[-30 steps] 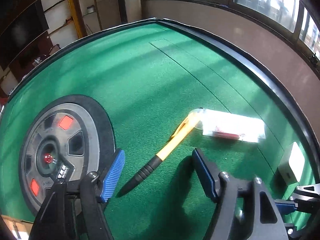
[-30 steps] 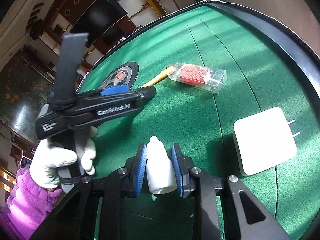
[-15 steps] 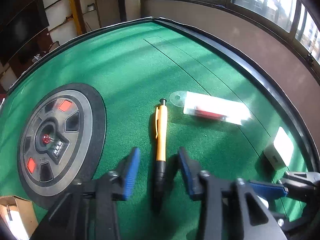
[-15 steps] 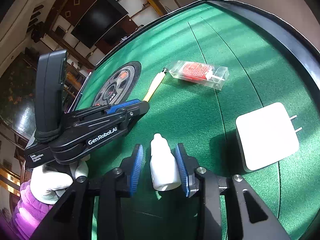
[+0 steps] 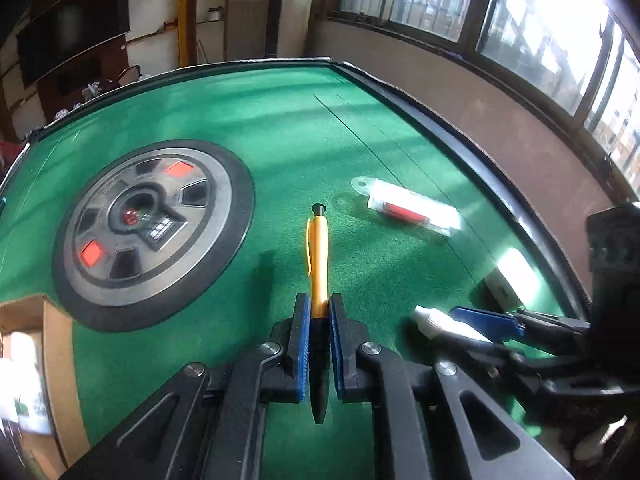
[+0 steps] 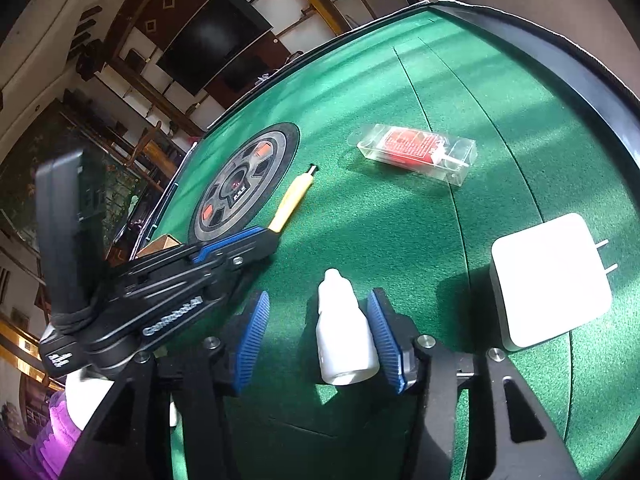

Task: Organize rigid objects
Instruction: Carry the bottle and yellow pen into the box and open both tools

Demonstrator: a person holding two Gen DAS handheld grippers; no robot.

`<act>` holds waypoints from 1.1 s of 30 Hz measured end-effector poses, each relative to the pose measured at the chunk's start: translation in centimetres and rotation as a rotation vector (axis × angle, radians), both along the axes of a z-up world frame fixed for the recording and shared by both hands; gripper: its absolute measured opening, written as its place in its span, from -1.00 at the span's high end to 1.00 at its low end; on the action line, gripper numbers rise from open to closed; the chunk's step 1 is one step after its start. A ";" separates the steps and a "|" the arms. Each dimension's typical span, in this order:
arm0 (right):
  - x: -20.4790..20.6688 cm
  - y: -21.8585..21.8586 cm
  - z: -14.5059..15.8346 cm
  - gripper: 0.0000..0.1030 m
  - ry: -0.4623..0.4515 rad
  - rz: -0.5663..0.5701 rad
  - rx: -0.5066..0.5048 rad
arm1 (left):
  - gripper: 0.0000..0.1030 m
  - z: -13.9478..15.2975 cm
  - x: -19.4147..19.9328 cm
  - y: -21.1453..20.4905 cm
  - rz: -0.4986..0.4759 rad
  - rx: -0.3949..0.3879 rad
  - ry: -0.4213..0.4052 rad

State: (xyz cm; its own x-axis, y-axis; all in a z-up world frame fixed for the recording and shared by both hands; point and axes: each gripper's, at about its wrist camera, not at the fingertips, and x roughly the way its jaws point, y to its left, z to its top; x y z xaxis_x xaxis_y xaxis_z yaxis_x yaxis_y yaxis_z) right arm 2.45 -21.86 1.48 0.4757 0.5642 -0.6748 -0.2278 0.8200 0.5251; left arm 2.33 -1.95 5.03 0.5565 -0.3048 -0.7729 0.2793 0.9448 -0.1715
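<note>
An orange pen with a black grip (image 5: 318,256) points away from me over the green felt, and my left gripper (image 5: 319,308) is shut on its black end. From the right wrist view the same pen (image 6: 294,196) sticks out of the left gripper (image 6: 269,236). A small white dropper bottle (image 6: 344,340) lies on the felt between the jaws of my right gripper (image 6: 318,300). Those jaws are opening; the left pad stands well off the bottle, the right pad close beside it.
A clear plastic case with a red insert (image 6: 416,150) lies further out. A white plug charger (image 6: 552,280) sits at the right. A round grey disc (image 5: 152,232) is set in the felt at left, with a cardboard box (image 5: 36,360) near it. The table's black rim (image 5: 460,128) runs along the right.
My left gripper swung over the pen, lined up with it and closed on its black end. My right gripper's jaws spread apart, releasing the white bottle onto the felt.
</note>
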 end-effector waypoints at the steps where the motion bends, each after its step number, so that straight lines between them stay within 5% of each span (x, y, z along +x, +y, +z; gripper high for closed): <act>1: 0.0 0.1 0.0 0.01 -0.004 0.003 -0.007 | 0.85 0.7 -1.1 0.9 0.010 -0.029 -0.011; 8: -0.3 1.4 0.5 -0.11 -0.048 0.026 -0.080 | 0.84 5.1 -10.2 9.5 0.121 -0.161 -0.123; 12: -0.8 3.0 1.0 -0.08 -0.040 0.027 -0.225 | 0.84 4.9 -14.6 16.1 0.249 -0.158 -0.148; 14: -1.3 3.9 1.0 0.48 -0.028 0.018 -0.351 | 0.84 3.9 -16.2 19.6 0.325 -0.168 -0.134; 16: -1.8 4.3 1.0 0.50 -0.022 0.027 -0.397 | 0.84 2.9 -17.7 22.7 0.398 -0.174 -0.128; 23: -3.9 6.4 3.3 0.50 -0.008 0.081 -0.277 | 0.83 -0.8 -20.7 28.8 0.548 -0.190 -0.079; 29: -6.7 15.1 7.2 0.50 -0.071 0.277 -0.216 | 0.83 -3.8 -19.2 30.5 0.594 -0.169 0.034; 33: -8.4 22.3 7.6 0.49 -0.074 0.412 -0.223 | 0.78 -4.2 -19.0 29.8 0.598 -0.150 0.037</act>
State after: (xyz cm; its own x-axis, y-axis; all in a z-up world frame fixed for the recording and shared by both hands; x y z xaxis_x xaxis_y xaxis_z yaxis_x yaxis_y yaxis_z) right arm -5.91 0.44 9.13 0.2934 0.5614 -0.7738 -0.5881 0.7441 0.3169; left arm -16.65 27.89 0.83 0.6381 -0.0554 -0.7679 -0.2999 0.9007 -0.3142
